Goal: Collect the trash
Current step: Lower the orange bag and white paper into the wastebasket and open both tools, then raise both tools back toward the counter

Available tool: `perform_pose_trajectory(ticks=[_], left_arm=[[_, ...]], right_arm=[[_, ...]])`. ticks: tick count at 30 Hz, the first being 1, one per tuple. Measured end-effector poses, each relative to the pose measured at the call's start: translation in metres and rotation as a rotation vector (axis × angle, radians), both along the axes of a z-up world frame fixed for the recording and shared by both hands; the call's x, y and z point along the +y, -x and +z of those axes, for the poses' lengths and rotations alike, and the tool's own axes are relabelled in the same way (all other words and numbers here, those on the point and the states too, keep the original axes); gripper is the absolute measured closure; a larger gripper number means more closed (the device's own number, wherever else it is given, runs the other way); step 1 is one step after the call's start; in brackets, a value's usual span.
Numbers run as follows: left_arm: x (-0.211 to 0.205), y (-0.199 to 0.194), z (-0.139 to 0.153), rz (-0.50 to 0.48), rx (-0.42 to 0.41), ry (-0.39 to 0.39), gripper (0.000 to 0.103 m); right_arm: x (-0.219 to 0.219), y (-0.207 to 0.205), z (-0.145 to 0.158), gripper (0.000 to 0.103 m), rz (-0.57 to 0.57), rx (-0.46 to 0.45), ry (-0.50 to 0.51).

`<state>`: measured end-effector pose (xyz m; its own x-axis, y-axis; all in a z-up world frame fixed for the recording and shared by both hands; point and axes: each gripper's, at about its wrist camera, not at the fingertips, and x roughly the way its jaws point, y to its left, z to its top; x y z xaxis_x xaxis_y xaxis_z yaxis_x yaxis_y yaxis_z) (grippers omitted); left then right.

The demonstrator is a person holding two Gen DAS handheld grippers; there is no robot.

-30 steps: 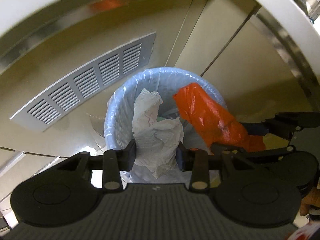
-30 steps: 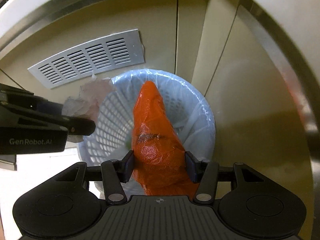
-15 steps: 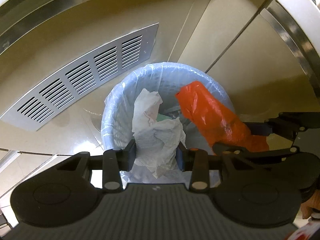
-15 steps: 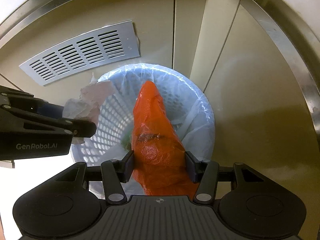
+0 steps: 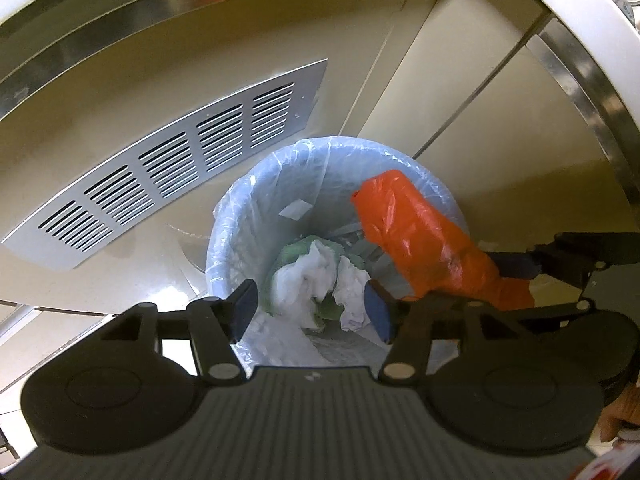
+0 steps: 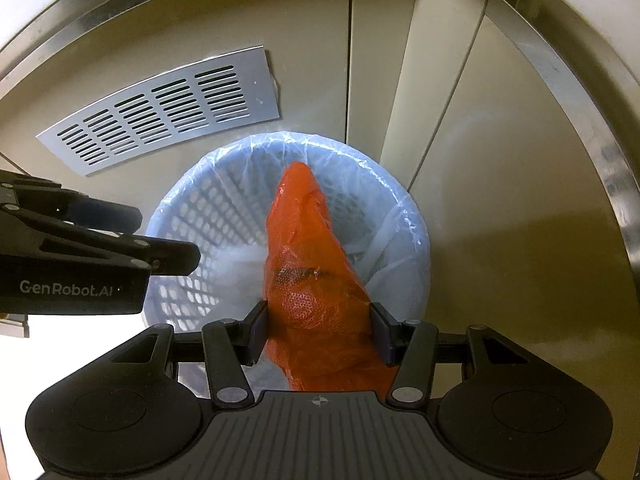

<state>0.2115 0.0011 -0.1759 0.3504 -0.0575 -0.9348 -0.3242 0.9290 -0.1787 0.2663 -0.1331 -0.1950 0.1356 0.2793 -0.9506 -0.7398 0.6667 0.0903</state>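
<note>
A white mesh waste basket (image 5: 236,240) lined with a clear plastic bag stands on the floor, also in the right wrist view (image 6: 192,216). My left gripper (image 5: 311,307) is open and empty above the basket's near rim. The crumpled white paper (image 5: 316,276) lies inside the basket on green trash. My right gripper (image 6: 319,332) is shut on an orange plastic bag (image 6: 308,264), held over the basket mouth; the bag also shows in the left wrist view (image 5: 424,240).
A metal vent grille (image 5: 176,160) is set in the beige cabinet panel behind the basket, also in the right wrist view (image 6: 160,112). A steel trim and white counter edge (image 5: 592,60) curve overhead. Bright floor lies at lower left.
My left gripper opened and let go of the white paper, which dropped into the basket. My right gripper still holds the orange bag over the basket.
</note>
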Motion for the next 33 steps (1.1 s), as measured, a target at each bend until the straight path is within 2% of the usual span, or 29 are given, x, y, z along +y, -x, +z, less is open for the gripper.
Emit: perform_pose_trajectory(ticks=[14, 18, 20, 29, 33], left_arm=[[0.006, 0.006, 0.003, 0.017, -0.001, -0.008, 0.048], [0.009, 0.009, 0.004, 0.026, -0.002, -0.014, 0.048], [0.011, 0.01, 0.005, 0.028, -0.001, -0.017, 0.048], [0.017, 0.017, 0.006, 0.025, -0.006, -0.022, 0.048], [0.019, 0.021, 0.011, 0.021, -0.024, -0.034, 0.048]], right_arm=[[0.009, -0.002, 0.01, 0.05, -0.012, -0.007, -0.041], [0.009, -0.006, 0.009, 0.035, -0.041, 0.001, -0.064], [0.009, -0.007, 0.008, 0.032, -0.045, 0.011, -0.071], [0.011, -0.007, 0.009, 0.032, -0.037, 0.002, -0.063], [0.011, -0.004, 0.019, 0.032, -0.028, -0.016, -0.067]])
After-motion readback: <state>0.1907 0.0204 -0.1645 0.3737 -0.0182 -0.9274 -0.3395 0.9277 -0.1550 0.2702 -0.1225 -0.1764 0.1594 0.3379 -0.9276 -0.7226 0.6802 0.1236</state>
